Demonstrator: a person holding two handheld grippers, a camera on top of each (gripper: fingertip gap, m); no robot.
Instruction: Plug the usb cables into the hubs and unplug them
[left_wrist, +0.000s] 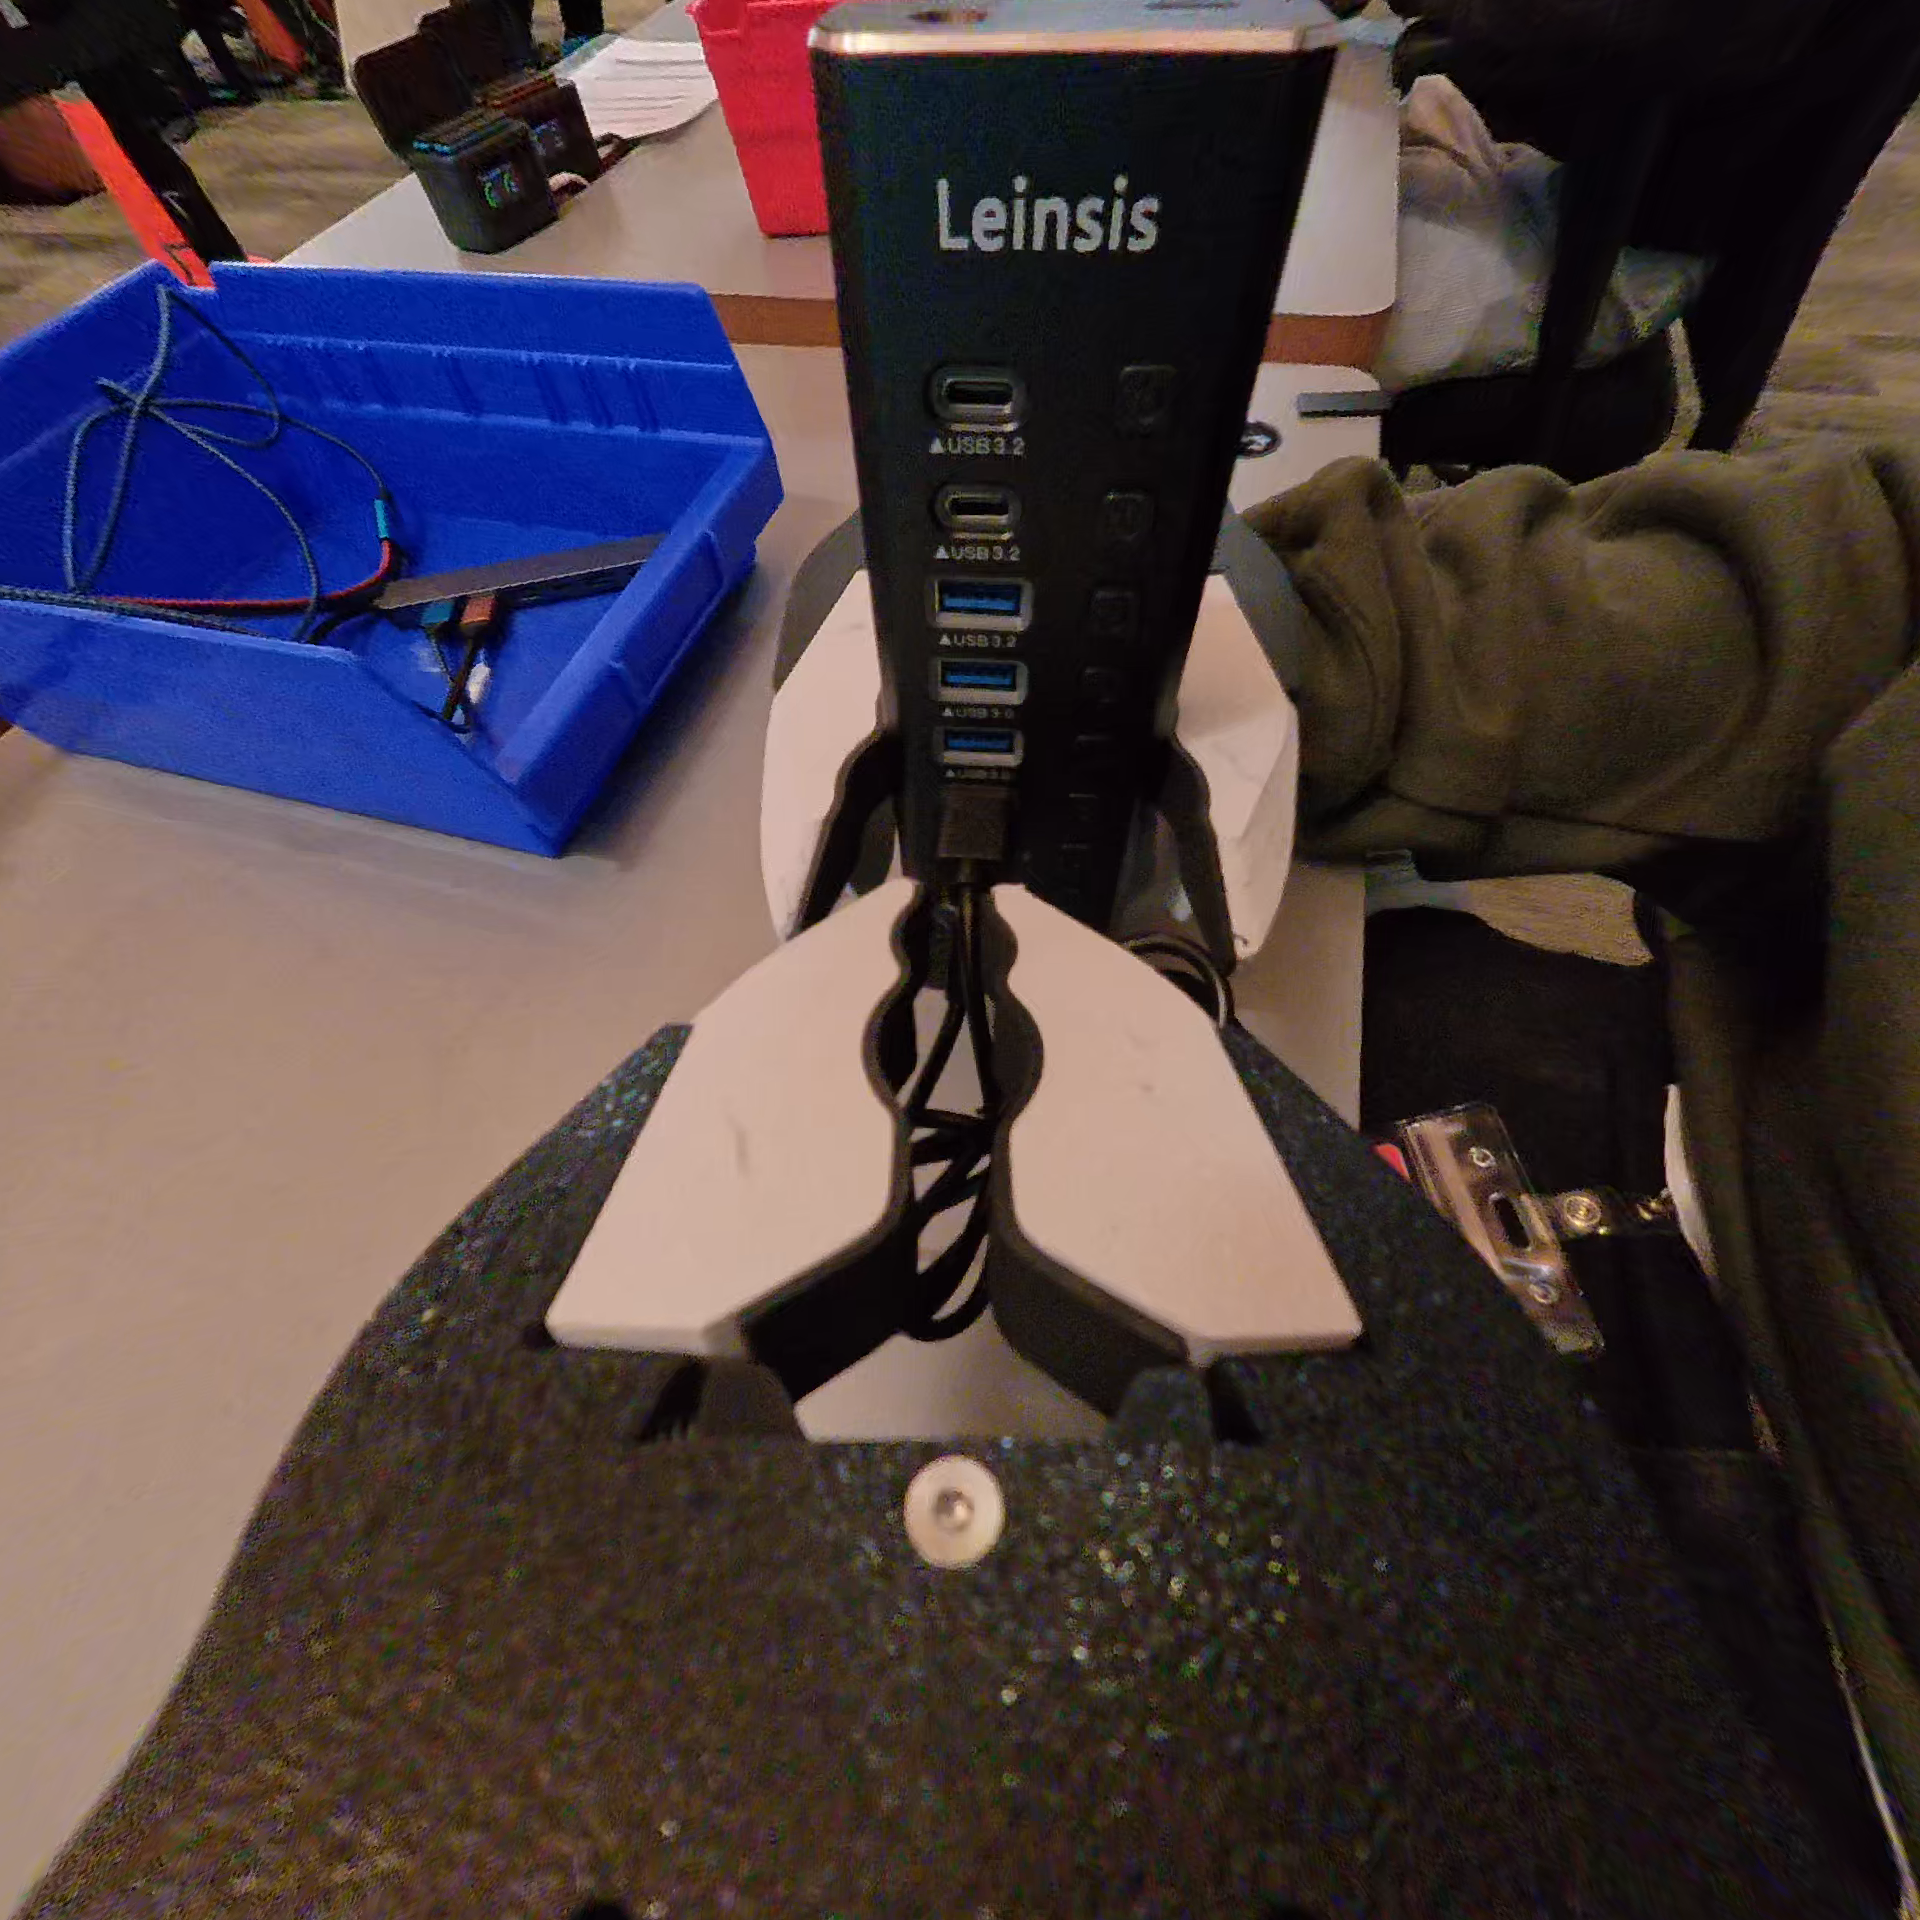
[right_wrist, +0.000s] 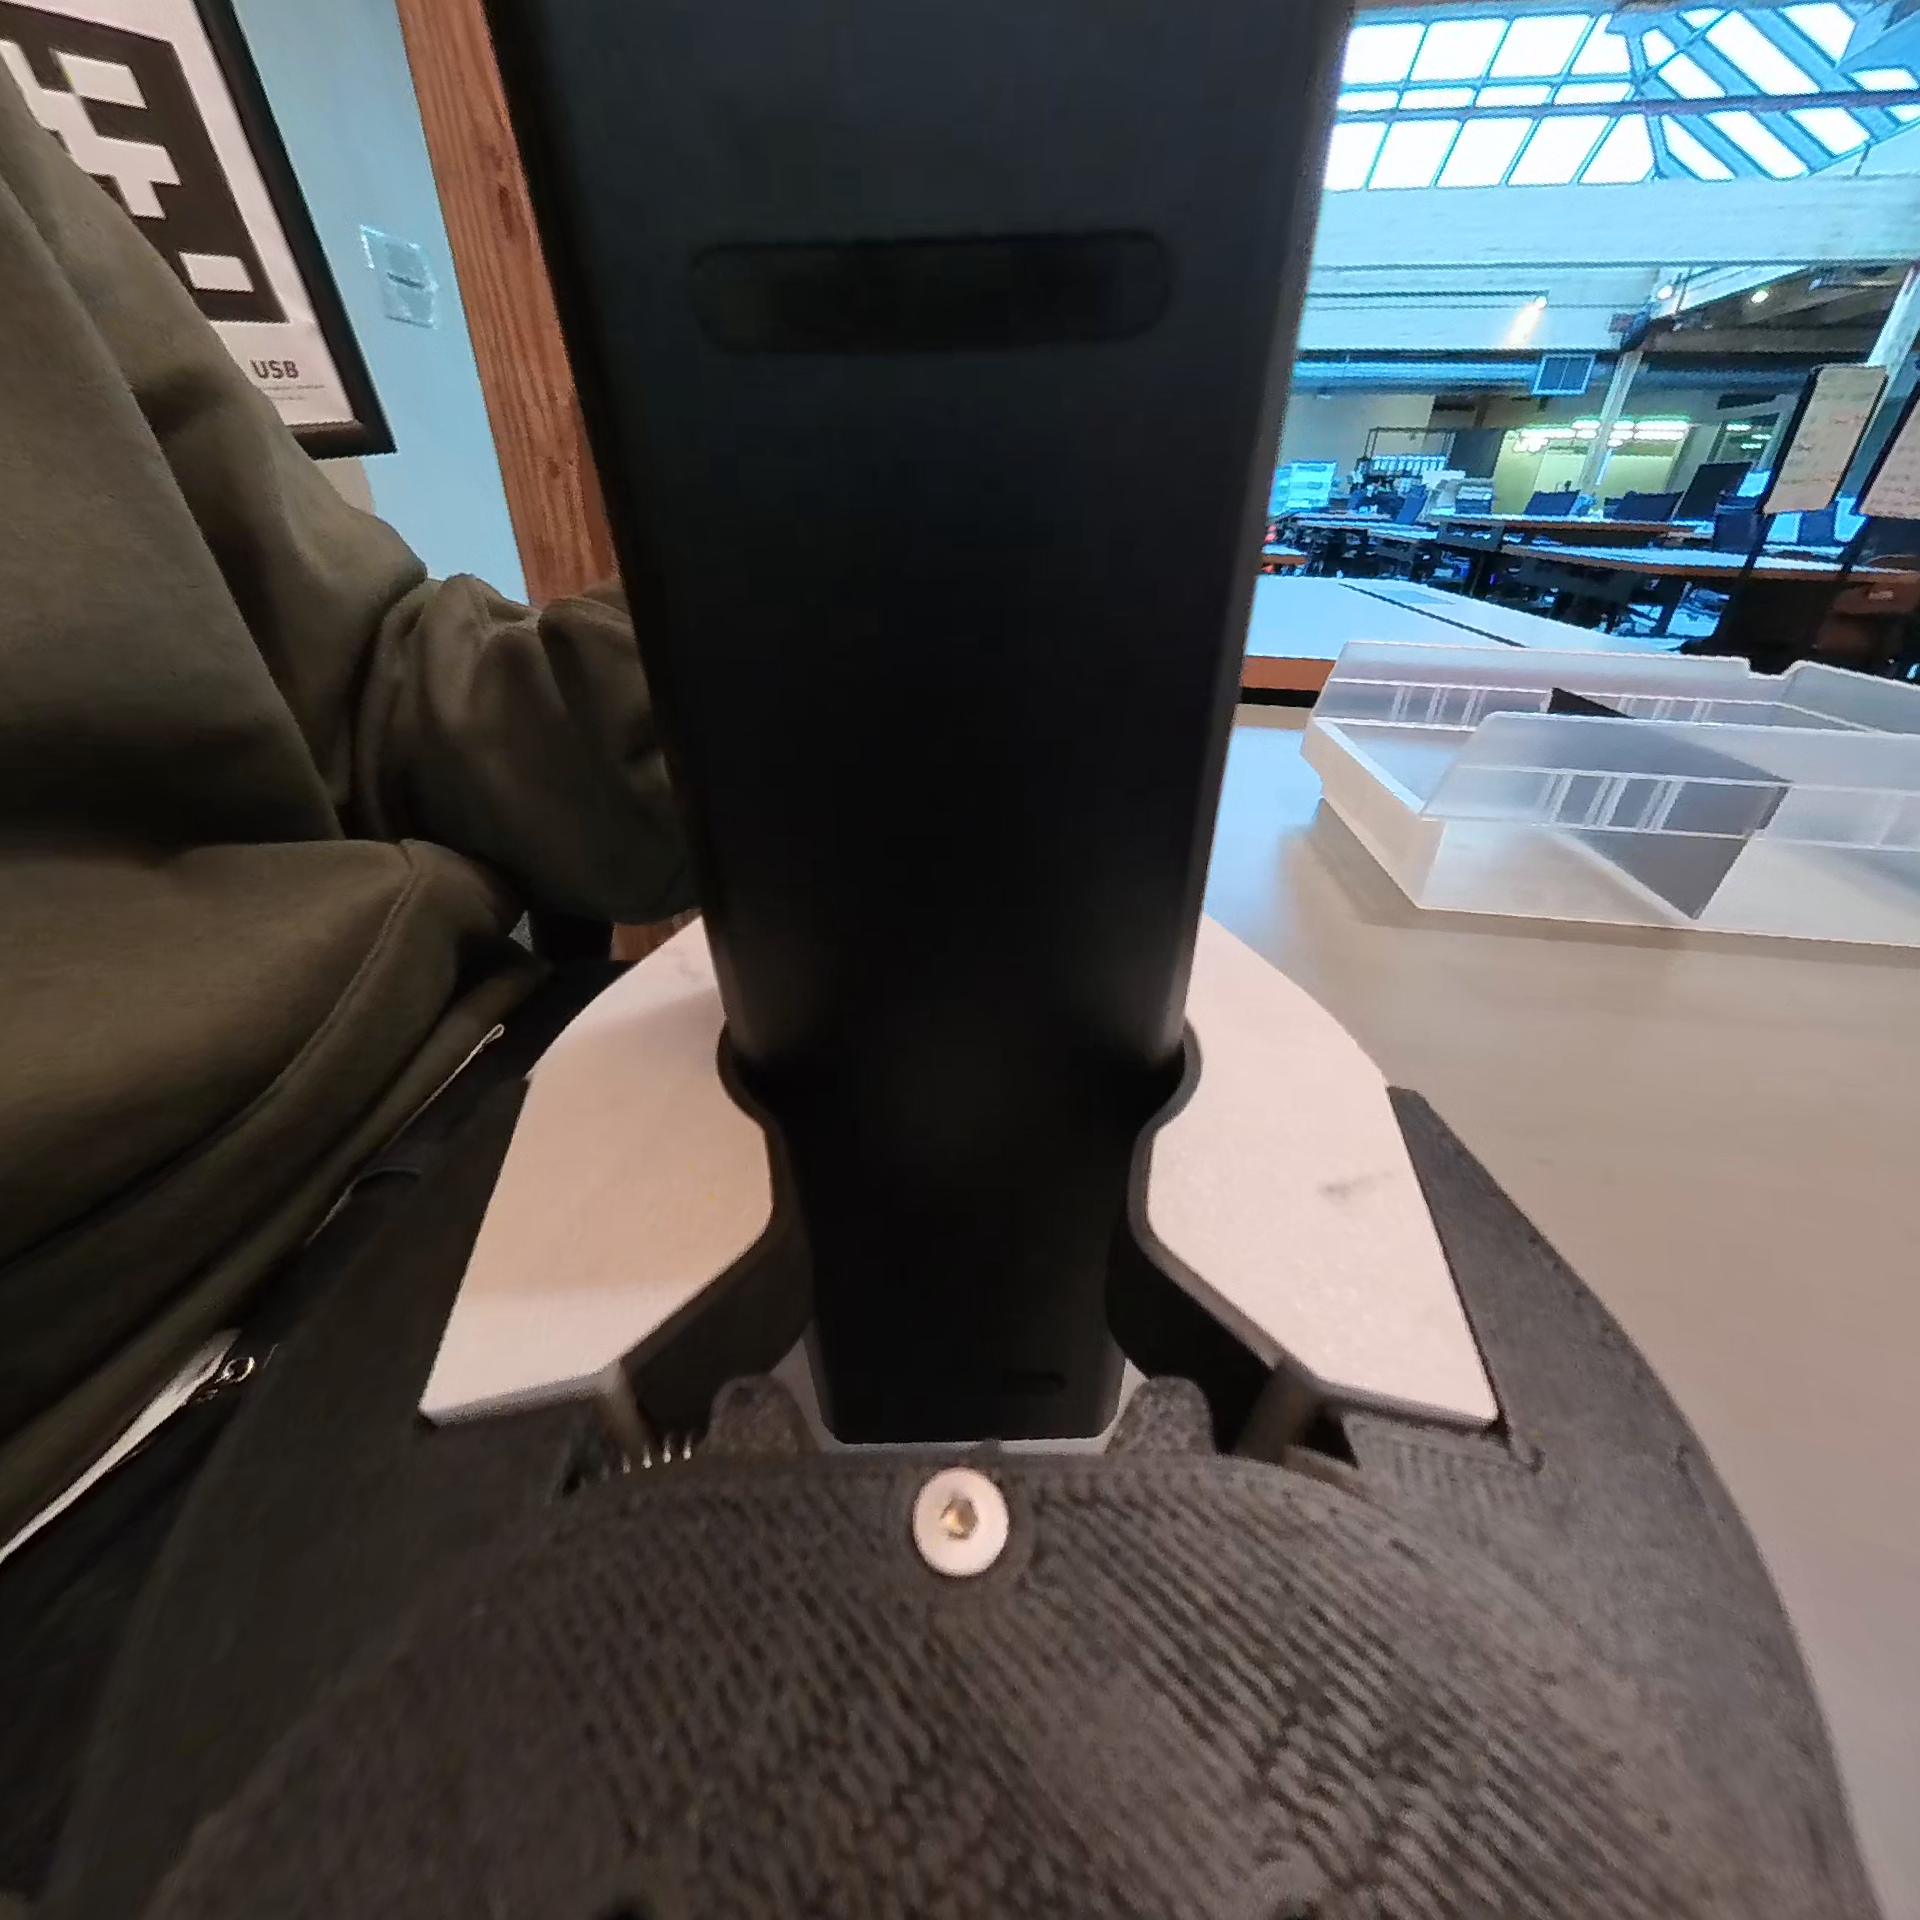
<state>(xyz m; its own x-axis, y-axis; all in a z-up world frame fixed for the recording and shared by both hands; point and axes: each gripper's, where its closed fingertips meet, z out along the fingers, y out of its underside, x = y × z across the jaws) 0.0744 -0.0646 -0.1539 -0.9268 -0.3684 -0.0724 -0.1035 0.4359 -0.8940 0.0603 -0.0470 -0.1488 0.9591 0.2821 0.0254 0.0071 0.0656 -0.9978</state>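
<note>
Grey table (left_wrist: 260, 1039): blue bin (left_wrist: 582, 665) at 10 o'clock in left wrist view; clear bins (right_wrist: 1621, 821) at 2 o'clock in right wrist view.
</note>
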